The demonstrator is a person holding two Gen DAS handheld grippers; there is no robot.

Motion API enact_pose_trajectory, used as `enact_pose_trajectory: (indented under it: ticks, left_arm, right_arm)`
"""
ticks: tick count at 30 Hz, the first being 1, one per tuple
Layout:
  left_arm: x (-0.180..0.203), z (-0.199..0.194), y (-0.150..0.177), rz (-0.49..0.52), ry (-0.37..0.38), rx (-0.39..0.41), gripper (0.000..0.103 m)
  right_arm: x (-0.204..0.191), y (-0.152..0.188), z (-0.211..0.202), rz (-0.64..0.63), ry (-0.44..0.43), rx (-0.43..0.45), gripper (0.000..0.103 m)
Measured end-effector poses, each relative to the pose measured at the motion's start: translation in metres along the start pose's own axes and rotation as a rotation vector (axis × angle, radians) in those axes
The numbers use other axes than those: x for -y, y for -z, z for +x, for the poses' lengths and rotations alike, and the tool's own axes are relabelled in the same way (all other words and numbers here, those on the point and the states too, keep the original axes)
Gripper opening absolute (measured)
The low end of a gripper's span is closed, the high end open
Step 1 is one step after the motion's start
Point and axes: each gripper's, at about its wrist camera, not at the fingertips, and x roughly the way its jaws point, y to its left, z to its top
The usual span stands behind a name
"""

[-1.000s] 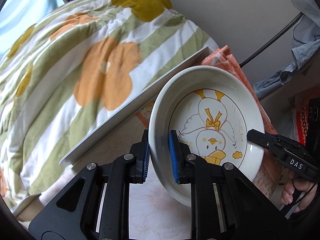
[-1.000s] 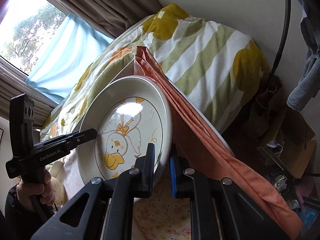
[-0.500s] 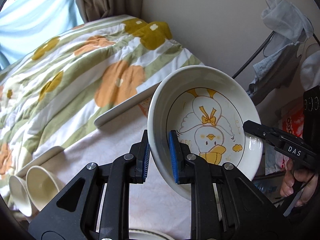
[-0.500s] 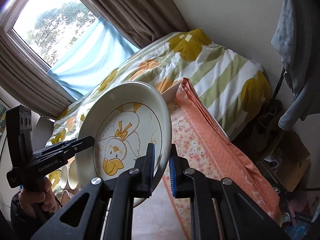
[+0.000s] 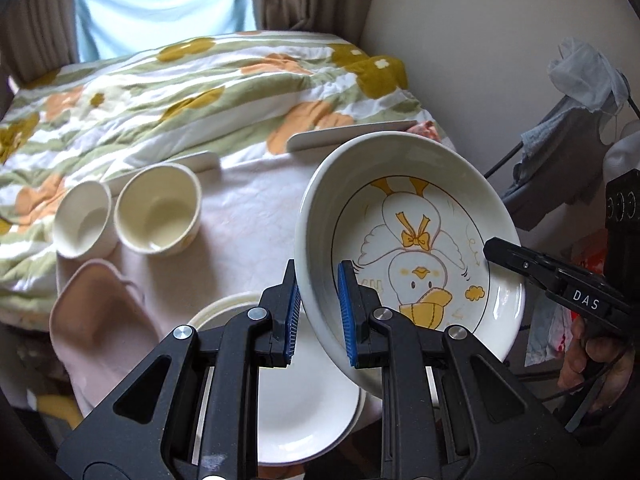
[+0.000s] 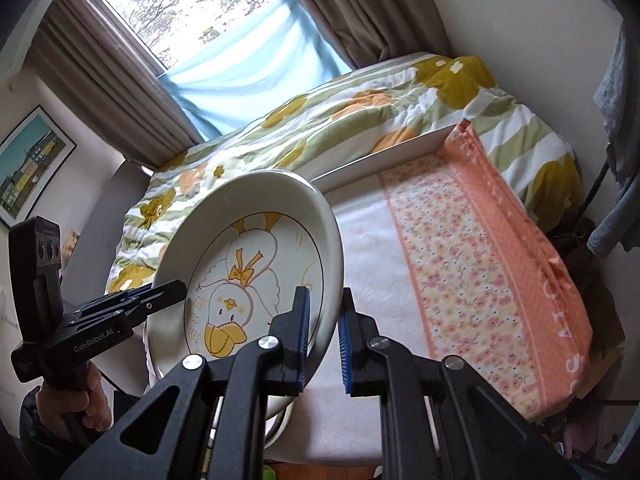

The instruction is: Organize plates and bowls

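A white deep plate with a yellow duck drawing (image 5: 416,248) hangs tilted above the table, held by both grippers. My left gripper (image 5: 318,280) is shut on its left rim, blue pads on either side of the wall. My right gripper (image 6: 324,300) is shut on the opposite rim, and the left wrist view shows the right gripper's tip (image 5: 490,246) at the plate's right edge. In the right wrist view the duck plate (image 6: 248,256) stands steeply, with the left gripper (image 6: 180,286) at its far side. Under the plate a stack of white plates (image 5: 304,408) lies on the table. Two cream bowls (image 5: 158,214) (image 5: 82,220) stand at the back left.
A pink cloth (image 5: 100,320) lies left of the plate stack. The table (image 6: 372,248) has a white cover and an orange floral cloth (image 6: 472,264) along its right side. A flowered quilt (image 5: 180,92) on a bed borders the far edge. Clothes hang at the right wall (image 5: 576,92).
Both hands have lifted the duck plate and carried it back across the table, still gripped on both rims. The two bowls and the plate stack have come into the left wrist view.
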Motion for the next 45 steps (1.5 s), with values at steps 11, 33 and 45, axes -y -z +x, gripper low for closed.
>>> enact_pose_trajectory:
  ticks: [11,33,45]
  left_arm:
    - [-0.056,-0.005,0.086,-0.258,-0.143,-0.014,0.016]
    - [-0.078,0.052,0.143,-0.383,-0.21,-0.102,0.016]
    - [-0.061,0.061,0.135,-0.27,-0.366,-0.125,0.017]
  right_arm:
    - [-0.041,0.044,0.068,-0.213,-0.123,-0.209,0.012]
    - [-0.048,0.07,0.123,-0.38,-0.099,-0.32,0.012]
    - [-0.049,0.068,0.123,-0.38,-0.109,-0.313,0.012]
